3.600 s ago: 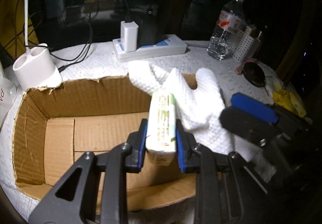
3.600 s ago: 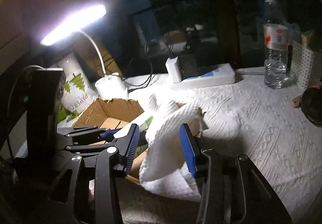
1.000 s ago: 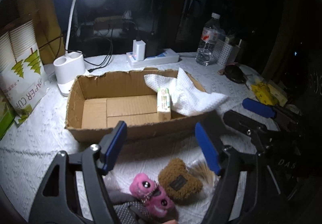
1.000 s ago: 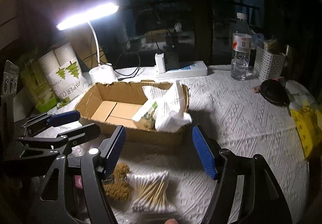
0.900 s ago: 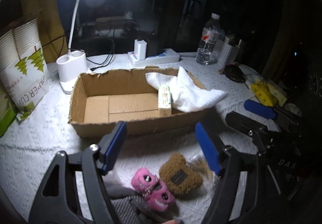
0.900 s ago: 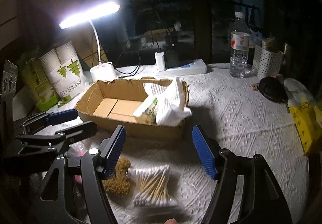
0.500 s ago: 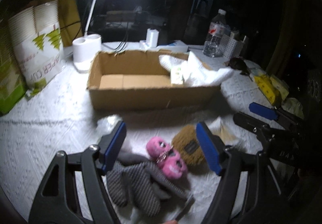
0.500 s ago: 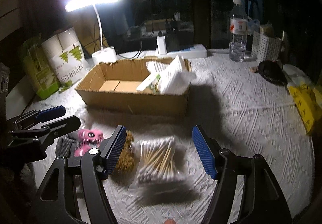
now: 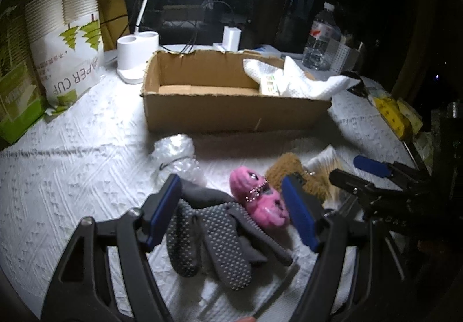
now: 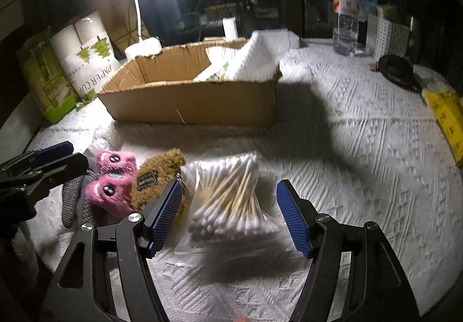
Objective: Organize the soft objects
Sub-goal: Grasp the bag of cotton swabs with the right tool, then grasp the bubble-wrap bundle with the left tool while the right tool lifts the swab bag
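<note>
My left tongs [image 9: 231,212] spread wide, empty, over grey dotted gloves [image 9: 214,241] and pink plush [image 9: 260,200] near front edge of table [image 9: 72,171]; brown plush [image 10: 156,174] touching pink plush; my right tongs [image 10: 228,215] spread, straddling cotton swab bag [image 10: 228,197]; cardboard box [image 9: 231,113] behind, white towel [image 9: 306,82] draped over its right end.
</note>
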`<state>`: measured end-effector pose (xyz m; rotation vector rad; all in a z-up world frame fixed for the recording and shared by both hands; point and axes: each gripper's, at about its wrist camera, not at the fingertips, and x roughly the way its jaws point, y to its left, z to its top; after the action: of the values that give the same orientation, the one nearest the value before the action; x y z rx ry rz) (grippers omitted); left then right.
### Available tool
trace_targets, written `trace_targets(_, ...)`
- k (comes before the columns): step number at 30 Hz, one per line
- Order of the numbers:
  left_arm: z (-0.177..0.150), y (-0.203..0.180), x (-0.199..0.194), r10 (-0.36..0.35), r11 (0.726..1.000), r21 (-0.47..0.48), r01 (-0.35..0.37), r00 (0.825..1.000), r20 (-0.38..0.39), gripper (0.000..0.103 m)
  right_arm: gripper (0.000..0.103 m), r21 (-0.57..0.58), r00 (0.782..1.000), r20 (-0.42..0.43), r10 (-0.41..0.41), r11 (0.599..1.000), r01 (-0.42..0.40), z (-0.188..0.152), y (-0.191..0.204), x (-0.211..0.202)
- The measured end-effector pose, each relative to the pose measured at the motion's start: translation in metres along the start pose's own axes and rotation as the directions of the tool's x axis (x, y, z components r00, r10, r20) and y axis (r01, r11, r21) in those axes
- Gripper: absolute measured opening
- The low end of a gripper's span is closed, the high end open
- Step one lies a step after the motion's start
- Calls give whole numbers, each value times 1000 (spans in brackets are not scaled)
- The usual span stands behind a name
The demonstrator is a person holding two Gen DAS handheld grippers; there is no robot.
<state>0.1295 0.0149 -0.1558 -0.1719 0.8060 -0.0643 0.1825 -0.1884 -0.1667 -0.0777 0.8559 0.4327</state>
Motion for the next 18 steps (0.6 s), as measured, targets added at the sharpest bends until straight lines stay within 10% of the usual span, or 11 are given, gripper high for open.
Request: trace_targets(18, 7, -34, 21, 43, 997, 68, -41, 998, -39, 73, 50, -9, 998, 2, 59, 998, -59, -3, -20, 1)
